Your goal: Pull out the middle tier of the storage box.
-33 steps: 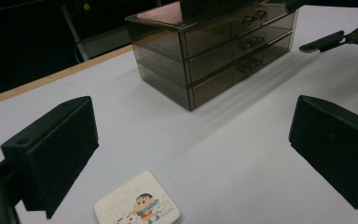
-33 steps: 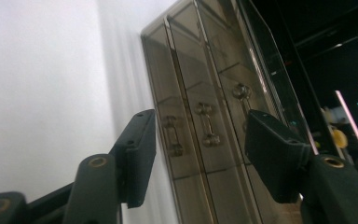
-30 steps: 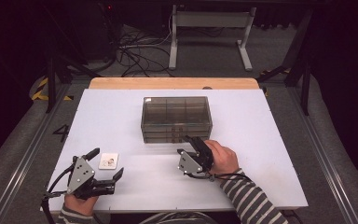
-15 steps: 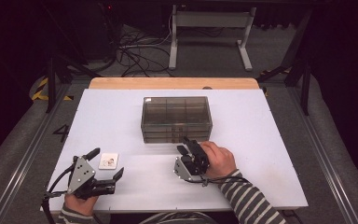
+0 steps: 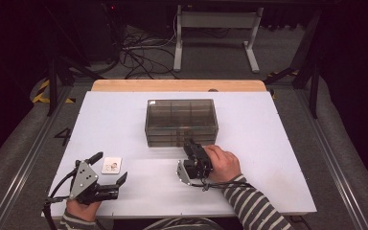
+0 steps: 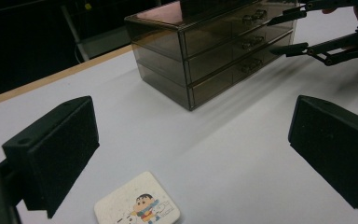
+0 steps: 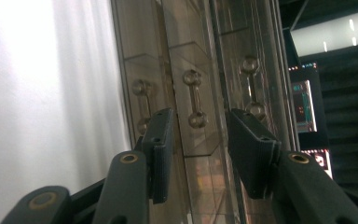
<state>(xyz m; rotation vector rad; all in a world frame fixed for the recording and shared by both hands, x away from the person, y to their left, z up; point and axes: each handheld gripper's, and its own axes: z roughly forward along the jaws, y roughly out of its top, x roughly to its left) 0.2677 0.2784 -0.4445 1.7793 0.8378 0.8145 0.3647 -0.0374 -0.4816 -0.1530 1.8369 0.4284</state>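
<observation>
High view: white table (image 5: 278, 143) carries the smoked drawer box (image 5: 181, 120) at centre. Right gripper (image 5: 191, 149), jaws just closing, brackets the middle drawer handle (image 7: 195, 99) without contact. Left gripper (image 5: 109, 168) stands apart beside the coaster (image 5: 111, 165).

Digit "4" (image 5: 63, 136) on grey floor strip left of table; nothing else legible.
</observation>
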